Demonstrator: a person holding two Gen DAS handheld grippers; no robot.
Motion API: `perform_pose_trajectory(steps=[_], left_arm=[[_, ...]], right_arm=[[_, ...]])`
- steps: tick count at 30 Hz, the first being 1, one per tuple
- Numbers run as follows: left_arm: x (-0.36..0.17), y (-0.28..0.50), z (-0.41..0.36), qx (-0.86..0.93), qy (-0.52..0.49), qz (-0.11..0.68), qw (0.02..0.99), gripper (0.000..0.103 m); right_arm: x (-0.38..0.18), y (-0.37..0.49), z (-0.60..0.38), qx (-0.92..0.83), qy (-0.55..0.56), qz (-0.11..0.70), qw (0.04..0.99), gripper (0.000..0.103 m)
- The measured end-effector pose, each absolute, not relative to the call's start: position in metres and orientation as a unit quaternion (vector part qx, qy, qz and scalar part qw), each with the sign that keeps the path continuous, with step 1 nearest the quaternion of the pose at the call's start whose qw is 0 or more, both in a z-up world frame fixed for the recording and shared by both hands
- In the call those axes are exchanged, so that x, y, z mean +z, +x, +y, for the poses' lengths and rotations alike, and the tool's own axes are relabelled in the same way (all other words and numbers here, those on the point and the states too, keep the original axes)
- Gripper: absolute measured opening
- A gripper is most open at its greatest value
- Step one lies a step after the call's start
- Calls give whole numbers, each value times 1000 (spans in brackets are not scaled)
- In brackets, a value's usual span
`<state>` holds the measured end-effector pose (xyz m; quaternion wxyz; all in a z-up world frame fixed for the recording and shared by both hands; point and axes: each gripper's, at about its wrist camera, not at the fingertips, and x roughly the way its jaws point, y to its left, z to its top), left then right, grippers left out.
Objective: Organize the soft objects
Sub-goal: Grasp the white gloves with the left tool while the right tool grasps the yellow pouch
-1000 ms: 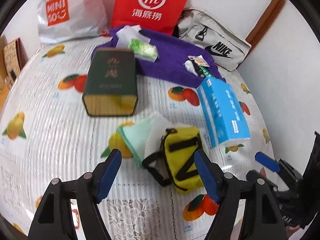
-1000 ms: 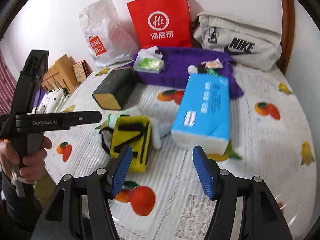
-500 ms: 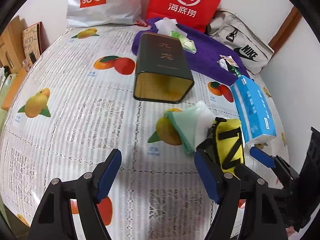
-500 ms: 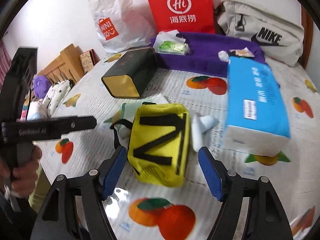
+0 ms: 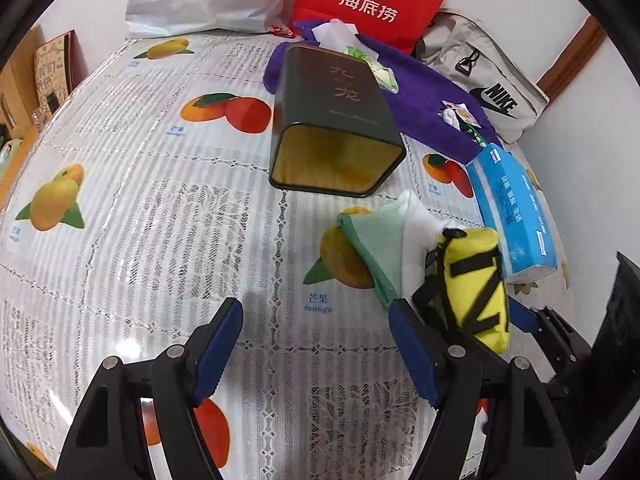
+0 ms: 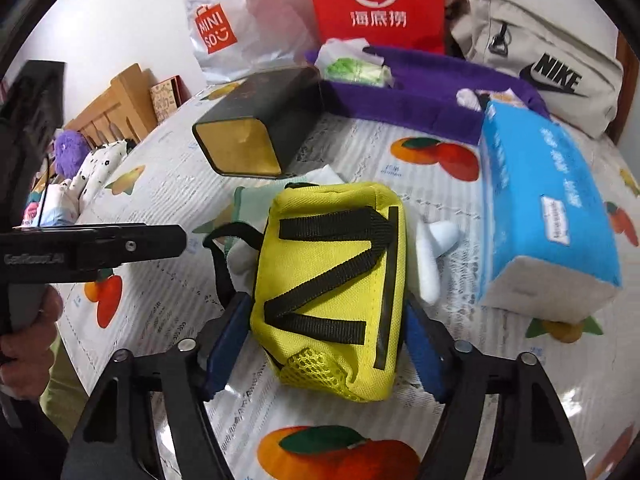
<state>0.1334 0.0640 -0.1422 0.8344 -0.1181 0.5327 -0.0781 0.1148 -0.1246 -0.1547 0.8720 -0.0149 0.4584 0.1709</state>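
Yellow pouch [image 6: 332, 292] now sits between the advanced right gripper's [image 6: 326, 344] spread jaws, ungrasped; left gripper [image 5: 316, 344] has swung aside, open, empty.

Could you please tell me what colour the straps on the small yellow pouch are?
Black, forming a zigzag across the yellow pouch; clearest in the right wrist view.

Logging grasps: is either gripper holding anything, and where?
Right gripper straddles the yellow pouch across its sides; whether it grips yet is unclear. Left gripper holds nothing.
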Motion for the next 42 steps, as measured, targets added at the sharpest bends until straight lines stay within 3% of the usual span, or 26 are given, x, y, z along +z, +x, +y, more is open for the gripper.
perform_pose_trajectory(steps=[15, 25, 32, 39, 42], left_arm=[[-144, 146, 25, -121, -107, 523, 837, 74], [-152, 174, -24, -149, -64, 521, 838, 74], [-157, 174, -44, -135, -10, 505, 853, 89], [-148, 170, -43, -133, -3, 504, 853, 89], [-137, 167, -46, -132, 14, 486, 864, 89]], right_arm=[[-131, 64, -179, 150, -23, 445, 882, 71], [-145, 47, -218, 106, -5, 469, 877, 71], [-158, 57, -228, 95, 7, 483, 870, 73], [-161, 64, -228, 95, 13, 483, 870, 75], [-163, 66, -228, 95, 12, 481, 872, 82]])
